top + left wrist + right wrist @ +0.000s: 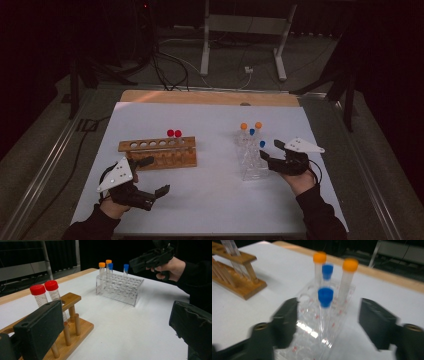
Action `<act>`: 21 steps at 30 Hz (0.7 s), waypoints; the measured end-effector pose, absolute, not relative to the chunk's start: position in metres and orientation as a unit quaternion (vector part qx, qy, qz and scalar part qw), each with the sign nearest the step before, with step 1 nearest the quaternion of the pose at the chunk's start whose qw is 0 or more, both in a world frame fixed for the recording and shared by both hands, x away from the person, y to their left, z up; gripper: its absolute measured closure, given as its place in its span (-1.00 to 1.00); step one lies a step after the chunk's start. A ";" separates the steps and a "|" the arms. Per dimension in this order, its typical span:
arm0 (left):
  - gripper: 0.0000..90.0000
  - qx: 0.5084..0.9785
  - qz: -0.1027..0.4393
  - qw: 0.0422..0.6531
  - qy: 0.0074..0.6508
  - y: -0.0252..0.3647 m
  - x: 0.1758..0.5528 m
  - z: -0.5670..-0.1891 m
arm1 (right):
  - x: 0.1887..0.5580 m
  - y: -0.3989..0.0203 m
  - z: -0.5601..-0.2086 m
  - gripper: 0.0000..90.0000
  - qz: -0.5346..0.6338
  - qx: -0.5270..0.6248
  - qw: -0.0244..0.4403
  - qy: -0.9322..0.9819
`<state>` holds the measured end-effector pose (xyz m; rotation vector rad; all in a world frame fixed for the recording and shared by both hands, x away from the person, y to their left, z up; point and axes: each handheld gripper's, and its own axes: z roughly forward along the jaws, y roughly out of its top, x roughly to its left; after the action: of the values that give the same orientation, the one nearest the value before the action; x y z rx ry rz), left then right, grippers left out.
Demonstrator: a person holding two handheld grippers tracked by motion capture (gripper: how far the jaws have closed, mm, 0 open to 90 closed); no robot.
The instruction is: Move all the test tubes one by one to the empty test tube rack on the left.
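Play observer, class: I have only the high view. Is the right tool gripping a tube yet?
Observer: No. In the right gripper view the right tool straddles the nearer blue-capped tube, and both jaws stand clear of it.
Operator: What stands behind it?
Observer: A second blue-capped tube, between two orange-capped tubes in the clear rack.
Operator: And the left tool?
Observer: The left tool is open, with one jaw beside the wooden rack.

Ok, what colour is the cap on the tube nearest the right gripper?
Blue cap, clearest in the right gripper view.
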<state>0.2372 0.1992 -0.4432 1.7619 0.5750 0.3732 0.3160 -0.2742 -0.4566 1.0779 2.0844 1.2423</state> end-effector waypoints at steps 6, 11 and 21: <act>-0.99 0.753 0.156 0.589 0.248 0.201 0.238 -0.445 | 0.324 -0.273 -0.471 0.22 0.439 0.403 0.234 0.768; -0.99 0.753 0.155 0.589 0.248 0.201 0.239 -0.445 | 0.328 -0.269 -0.474 0.41 0.438 0.399 0.229 0.773; -0.99 0.752 0.150 0.591 0.251 0.202 0.241 -0.446 | 0.331 -0.264 -0.472 0.70 0.436 0.394 0.231 0.775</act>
<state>0.2409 0.2017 -0.4457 1.7500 0.5830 0.3482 0.3311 -0.2641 -0.4718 1.0844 2.1310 1.1987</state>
